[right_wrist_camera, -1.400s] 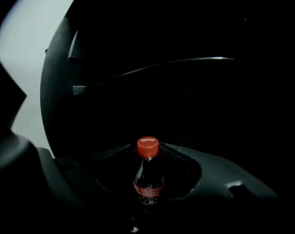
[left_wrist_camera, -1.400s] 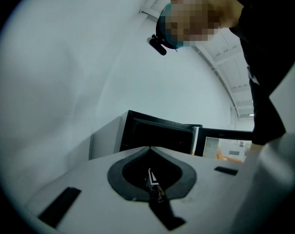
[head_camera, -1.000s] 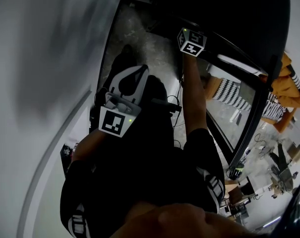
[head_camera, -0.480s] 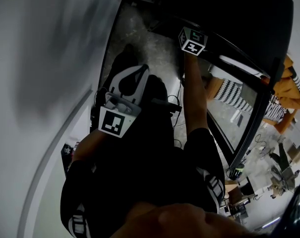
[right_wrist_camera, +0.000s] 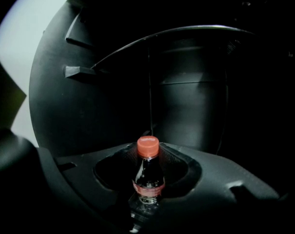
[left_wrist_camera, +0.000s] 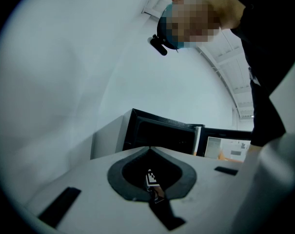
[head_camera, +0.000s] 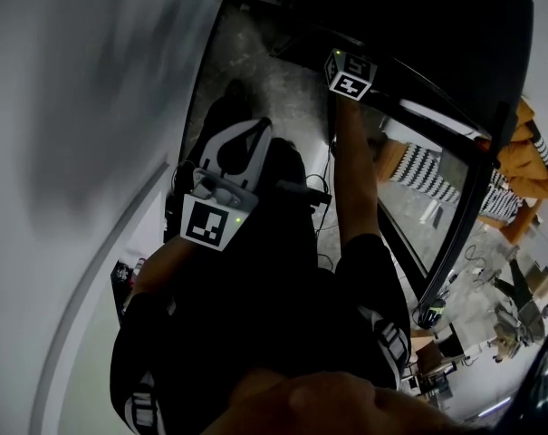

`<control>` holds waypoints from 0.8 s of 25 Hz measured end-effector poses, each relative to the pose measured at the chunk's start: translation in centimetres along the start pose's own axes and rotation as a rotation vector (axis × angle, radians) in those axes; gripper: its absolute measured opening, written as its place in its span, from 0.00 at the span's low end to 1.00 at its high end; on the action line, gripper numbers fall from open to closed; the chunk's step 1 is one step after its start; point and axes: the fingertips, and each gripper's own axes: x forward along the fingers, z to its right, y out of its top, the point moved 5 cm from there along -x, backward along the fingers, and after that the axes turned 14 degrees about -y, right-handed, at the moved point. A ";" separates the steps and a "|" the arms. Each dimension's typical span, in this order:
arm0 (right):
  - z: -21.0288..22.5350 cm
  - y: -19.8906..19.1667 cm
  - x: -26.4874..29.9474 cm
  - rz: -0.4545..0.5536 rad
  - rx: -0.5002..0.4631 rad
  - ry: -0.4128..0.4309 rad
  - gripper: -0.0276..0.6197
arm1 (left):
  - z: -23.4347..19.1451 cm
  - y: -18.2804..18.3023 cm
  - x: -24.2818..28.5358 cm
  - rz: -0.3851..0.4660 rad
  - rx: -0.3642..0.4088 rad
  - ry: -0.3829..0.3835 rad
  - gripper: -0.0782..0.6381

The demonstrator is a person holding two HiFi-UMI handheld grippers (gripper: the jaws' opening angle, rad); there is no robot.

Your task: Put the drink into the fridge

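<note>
My right gripper (right_wrist_camera: 148,150) is shut on a drink bottle (right_wrist_camera: 148,177) with dark liquid and a red cap (right_wrist_camera: 148,146). The bottle stands upright between the jaws, inside the dark fridge (right_wrist_camera: 186,96). In the head view only that gripper's marker cube (head_camera: 349,74) shows, at the mouth of the black fridge (head_camera: 418,25); its jaws and the bottle are hidden in the dark. My left gripper (head_camera: 246,139) hangs low by the person's legs, shut with nothing in it. Seen along the left gripper (left_wrist_camera: 149,149), its jaws meet at the tip.
The fridge's glass door (head_camera: 464,198) stands open to the right of my right arm. A pale wall (head_camera: 74,152) runs along the left. Cables (head_camera: 323,198) lie on the grey floor near the person's feet. The fridge (left_wrist_camera: 162,133) also shows beyond the left gripper.
</note>
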 end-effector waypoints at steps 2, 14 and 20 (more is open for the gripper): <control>0.1 -0.1 0.0 -0.010 -0.004 0.003 0.24 | 0.1 0.1 -0.2 -0.002 -0.002 0.002 0.12; 0.9 0.6 -2.6 -0.042 -0.009 0.014 0.30 | 1.7 2.4 -1.2 0.000 -0.006 0.016 0.12; 1.5 2.4 -5.7 -0.040 0.013 0.012 0.30 | 4.4 4.4 -1.8 0.015 -0.003 0.015 0.12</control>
